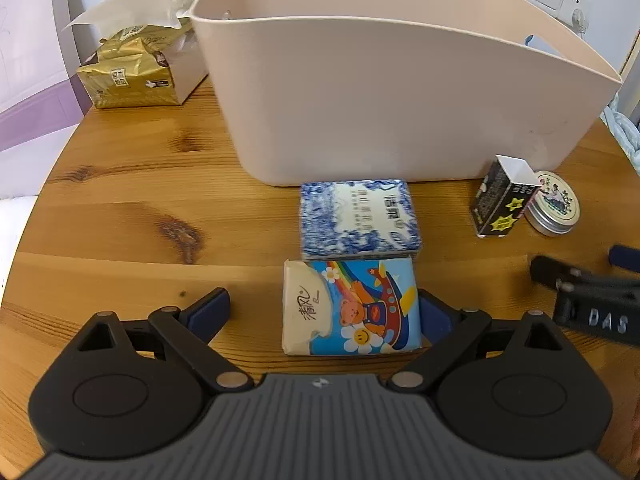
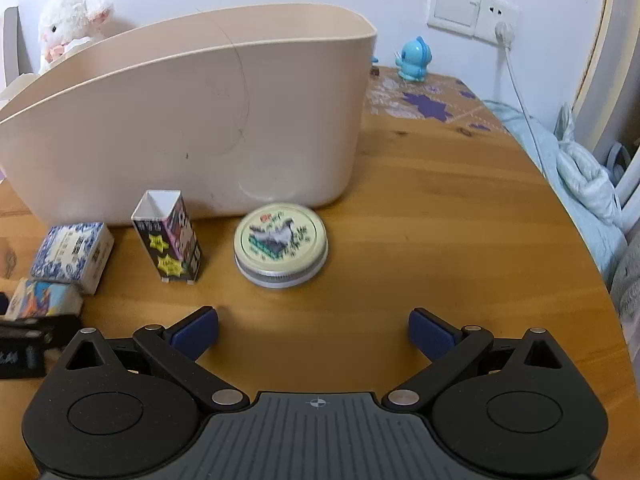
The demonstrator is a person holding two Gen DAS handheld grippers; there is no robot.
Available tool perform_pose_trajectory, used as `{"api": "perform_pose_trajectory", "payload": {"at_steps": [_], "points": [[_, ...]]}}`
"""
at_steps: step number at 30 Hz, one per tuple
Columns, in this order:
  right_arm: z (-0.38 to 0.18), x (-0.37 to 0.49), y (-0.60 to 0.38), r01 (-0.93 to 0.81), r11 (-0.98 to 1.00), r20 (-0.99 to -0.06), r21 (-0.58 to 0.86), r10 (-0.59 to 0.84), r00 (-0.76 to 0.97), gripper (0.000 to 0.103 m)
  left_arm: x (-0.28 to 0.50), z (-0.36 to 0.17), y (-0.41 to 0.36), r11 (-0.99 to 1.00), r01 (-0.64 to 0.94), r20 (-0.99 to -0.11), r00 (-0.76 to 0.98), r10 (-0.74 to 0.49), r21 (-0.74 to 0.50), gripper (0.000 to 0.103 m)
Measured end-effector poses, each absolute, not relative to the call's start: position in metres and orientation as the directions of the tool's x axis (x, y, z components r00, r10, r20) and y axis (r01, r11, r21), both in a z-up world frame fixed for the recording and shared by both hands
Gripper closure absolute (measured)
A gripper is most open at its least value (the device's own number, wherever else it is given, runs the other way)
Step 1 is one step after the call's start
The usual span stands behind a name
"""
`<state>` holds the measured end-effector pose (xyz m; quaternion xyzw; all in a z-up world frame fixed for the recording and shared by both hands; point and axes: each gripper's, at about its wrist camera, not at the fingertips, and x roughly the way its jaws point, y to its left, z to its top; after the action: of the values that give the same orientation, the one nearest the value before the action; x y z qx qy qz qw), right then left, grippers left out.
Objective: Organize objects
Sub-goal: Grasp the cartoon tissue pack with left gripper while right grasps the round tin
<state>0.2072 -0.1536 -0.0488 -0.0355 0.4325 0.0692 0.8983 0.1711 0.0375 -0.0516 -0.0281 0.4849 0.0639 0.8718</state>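
**Left wrist view: claw around cartoon tissue pack, not yet pinching**

Left claw (image 1: 325,312) spread, cartoon tissue pack (image 1: 351,307) between its pads, right pad touching. Blue tissue pack (image 1: 360,216) touches it behind, bin (image 1: 400,92) beyond. Right claw (image 2: 313,330) spread, empty, near round tin (image 2: 281,245) and black carton (image 2: 168,242) on table (image 2: 440,220). Risk: off-centre closing could shove the pack into its neighbour; soft pack may squash.

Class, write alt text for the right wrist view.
An open right gripper hovers over a wooden table, facing a round tin, a small upright carton and a large beige tub.
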Motion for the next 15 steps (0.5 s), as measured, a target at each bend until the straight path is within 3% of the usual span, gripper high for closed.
{"api": "perform_pose_trajectory", "payload": {"at_steps": [11,15], "points": [[-0.054,0.224,-0.142,-0.161,0.987,-0.733,-0.003,0.107,0.672,0.002,0.17,-0.049,0.05,0.989,-0.147,-0.845,0.527,0.088,0.011,0.009],[-0.054,0.225,-0.142,-0.169,0.986,-0.71,0.009,0.126,0.693,0.016,0.17,-0.047,0.053,0.989,-0.146,-0.841,0.533,0.088,0.011,0.013]]}}
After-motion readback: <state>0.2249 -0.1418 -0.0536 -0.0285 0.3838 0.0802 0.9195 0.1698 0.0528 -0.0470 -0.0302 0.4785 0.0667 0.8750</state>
